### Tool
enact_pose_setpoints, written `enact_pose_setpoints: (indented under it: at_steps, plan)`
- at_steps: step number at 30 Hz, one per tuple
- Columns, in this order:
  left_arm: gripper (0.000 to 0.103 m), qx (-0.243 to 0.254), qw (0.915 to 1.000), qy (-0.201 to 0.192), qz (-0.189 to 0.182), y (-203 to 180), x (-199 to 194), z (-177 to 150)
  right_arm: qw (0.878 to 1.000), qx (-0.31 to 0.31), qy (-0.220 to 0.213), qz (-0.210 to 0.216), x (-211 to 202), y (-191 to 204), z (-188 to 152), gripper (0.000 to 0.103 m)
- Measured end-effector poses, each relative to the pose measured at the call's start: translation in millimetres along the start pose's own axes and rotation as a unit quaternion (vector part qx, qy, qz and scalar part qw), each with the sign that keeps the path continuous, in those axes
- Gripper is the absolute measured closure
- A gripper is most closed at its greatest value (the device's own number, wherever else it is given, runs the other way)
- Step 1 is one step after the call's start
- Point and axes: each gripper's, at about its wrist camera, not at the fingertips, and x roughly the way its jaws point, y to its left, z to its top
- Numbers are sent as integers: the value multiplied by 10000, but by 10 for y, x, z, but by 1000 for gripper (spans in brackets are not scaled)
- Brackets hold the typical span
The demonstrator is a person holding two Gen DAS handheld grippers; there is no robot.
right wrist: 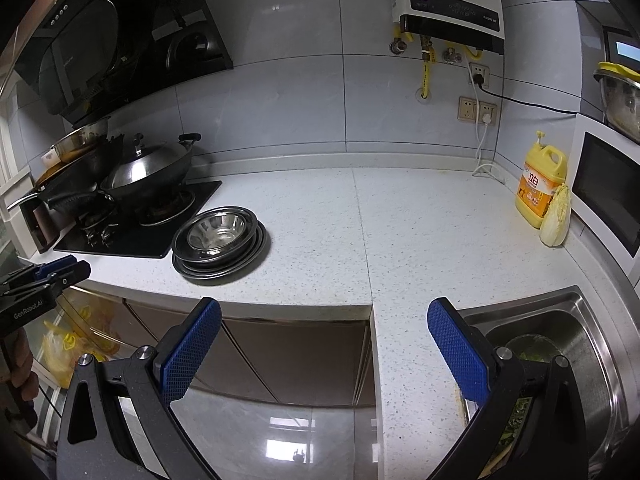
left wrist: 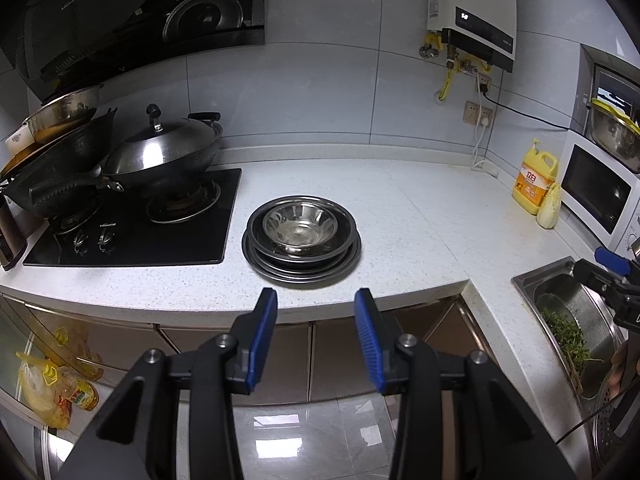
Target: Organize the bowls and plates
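Observation:
A stack of steel plates (left wrist: 264,266) (right wrist: 188,268) rests on the white counter beside the stove, with a shiny steel bowl (left wrist: 299,226) (right wrist: 216,232) nested on top. My left gripper (left wrist: 316,300) hovers in front of the counter's edge, just short of the stack, jaws apart with nothing between them. My right gripper (right wrist: 324,312) hangs further right, near the counter corner by the sink, jaws wide apart and empty. In the left wrist view the right gripper (left wrist: 600,268) shows at the right edge; in the right wrist view the left gripper (right wrist: 52,270) shows at the left edge.
A black gas hob (left wrist: 132,232) carries a lidded wok (left wrist: 160,152) and stacked pans. A steel sink (right wrist: 560,340) holds a pot with greens. A yellow detergent jug (right wrist: 540,188), a cabbage (right wrist: 556,216) and a microwave (right wrist: 608,188) line the right side. Cabinets sit below.

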Motion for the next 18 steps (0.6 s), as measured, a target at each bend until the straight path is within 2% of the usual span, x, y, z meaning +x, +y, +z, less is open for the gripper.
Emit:
enact_pose_setpoints:
  at_steps: [18]
  plan:
    - [65,-13,10000,5,82,-13,-36,-50,9999,-89,80,36,-7,40,-46,1]
